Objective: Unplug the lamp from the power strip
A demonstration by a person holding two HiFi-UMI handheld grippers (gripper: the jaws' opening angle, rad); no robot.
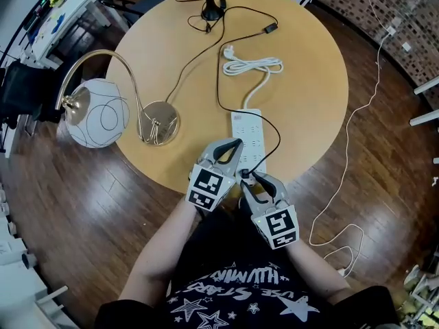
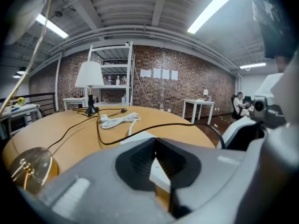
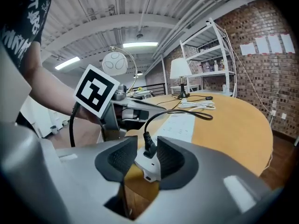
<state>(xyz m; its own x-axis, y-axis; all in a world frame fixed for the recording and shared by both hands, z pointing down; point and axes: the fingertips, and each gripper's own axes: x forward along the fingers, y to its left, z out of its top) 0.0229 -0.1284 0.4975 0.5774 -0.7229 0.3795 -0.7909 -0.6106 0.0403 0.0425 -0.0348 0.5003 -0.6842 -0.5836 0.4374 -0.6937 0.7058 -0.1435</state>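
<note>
A white power strip (image 1: 245, 130) lies on the round wooden table (image 1: 309, 81), its near end at the table's front edge. A black plug (image 3: 149, 149) stands in that near end, and its black cord (image 1: 277, 140) loops away over the table. My right gripper (image 1: 248, 177) (image 3: 147, 140) is open around the plug, with a gap at the left pad. My left gripper (image 1: 236, 144) (image 2: 155, 141) is shut, tips on the strip's left side just beyond. The gold arc lamp has a white globe (image 1: 96, 113) and a round base (image 1: 160, 120) at the table's left.
The strip's own white cord (image 1: 252, 65) lies coiled in mid-table. A white-shaded lamp on a black stand (image 1: 210, 11) is at the far edge. A white cable (image 1: 343, 136) trails over the wood floor on the right. White shelving (image 2: 112, 73) stands at the brick wall.
</note>
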